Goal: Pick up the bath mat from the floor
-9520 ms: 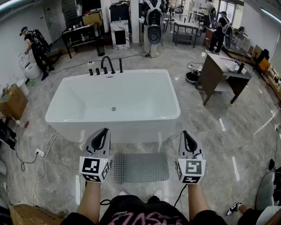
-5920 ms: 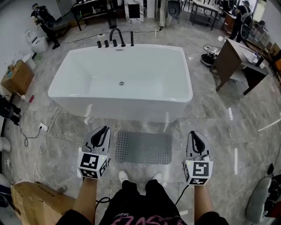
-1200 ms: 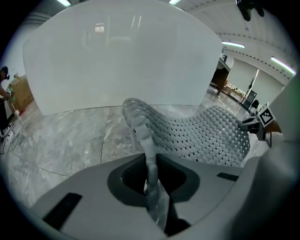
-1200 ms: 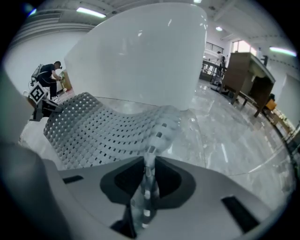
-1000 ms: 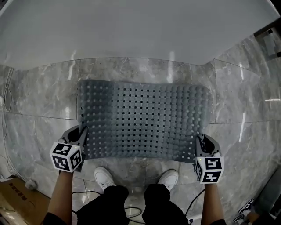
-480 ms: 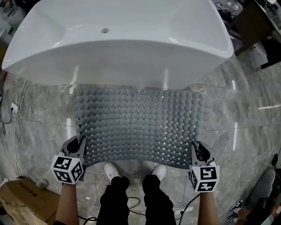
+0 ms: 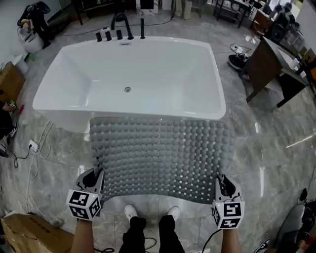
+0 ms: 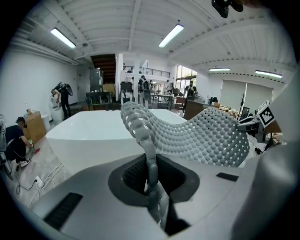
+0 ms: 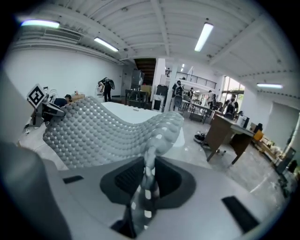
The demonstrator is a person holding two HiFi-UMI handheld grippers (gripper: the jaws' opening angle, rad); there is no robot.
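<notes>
Bath mat (image 7: 160,158) now off floor (image 7: 269,153)

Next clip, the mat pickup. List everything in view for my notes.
bath mat: one, grey, held by its near corners before the bathtub
bathtub: one, white, centre
tap fittings: one set, black, tub's far rim
desk: one, brown, right of tub
cardboard box: one, brown, bottom left
people: several, dark-clothed, far background
shoes: two, white, bottom centre
left gripper: one, grey, shut on mat's near left corner
right gripper: one, grey, shut on mat's near right corner
</notes>
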